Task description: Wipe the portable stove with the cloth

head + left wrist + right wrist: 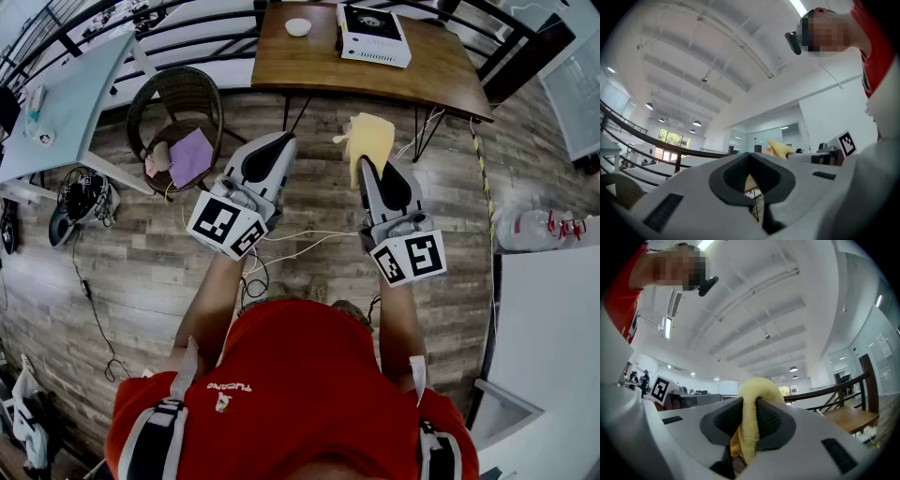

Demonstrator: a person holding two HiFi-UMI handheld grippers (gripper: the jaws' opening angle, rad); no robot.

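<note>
Above a grey plank floor [131,281], the right gripper [365,165] pinches a fluffy yellow cloth [371,139] between its pads; the left gripper [286,142] beside it is closed on nothing. Well ahead, the white portable stove [373,35] waits on a brown wooden table [291,66], and the wiping has apparently not yet begun.

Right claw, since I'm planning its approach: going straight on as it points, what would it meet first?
Probably the wooden table near the portable stove; height is unclear, so it may pass above.

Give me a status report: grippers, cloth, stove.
Left gripper shut, empty. Right gripper shut on yellow cloth. Portable stove on wooden table ahead, not yet touched. White bowl beside it, apart.
</note>
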